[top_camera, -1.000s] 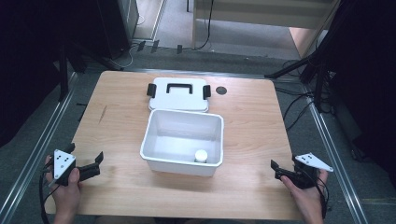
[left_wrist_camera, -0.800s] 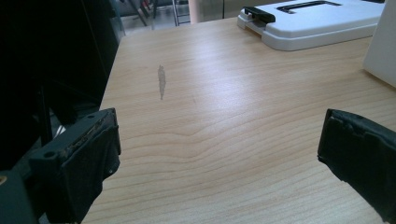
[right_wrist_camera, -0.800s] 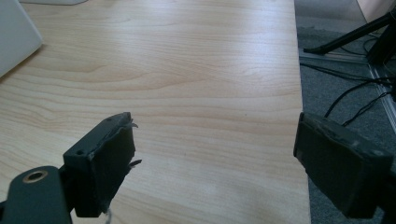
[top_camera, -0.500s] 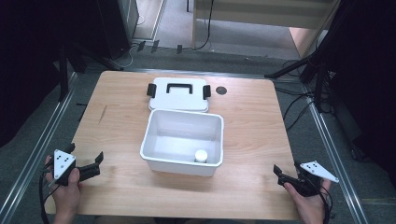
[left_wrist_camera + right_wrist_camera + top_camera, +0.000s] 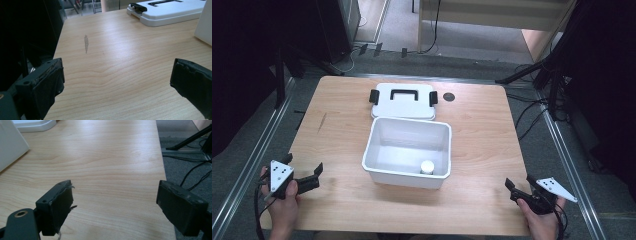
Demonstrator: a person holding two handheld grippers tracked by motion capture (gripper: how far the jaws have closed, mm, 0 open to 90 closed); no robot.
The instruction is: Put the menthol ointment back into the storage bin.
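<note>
A white open bin (image 5: 408, 131) stands in the middle of the wooden table (image 5: 482, 130). Inside it, against the near wall, sits a small white round container (image 5: 427, 167). Flat behind the bin lies its white lid (image 5: 403, 102), which has a black handle and black side latches. At the near left corner my left gripper (image 5: 304, 165) is held open over bare wood, nothing between its fingers. My right gripper (image 5: 519, 182) is open near the front right corner, also holding nothing. In the left gripper view the lid (image 5: 170, 12) lies far ahead.
A small black round disc (image 5: 448, 96) lies on the table right of the lid. Metal rails and dark cables run along the floor on both sides. The bin wall (image 5: 10, 145) shows at the left of the right gripper view, and the table's right edge is close.
My right gripper has drawn back toward the table's front edge and slightly to the right. The left gripper has stayed put.
</note>
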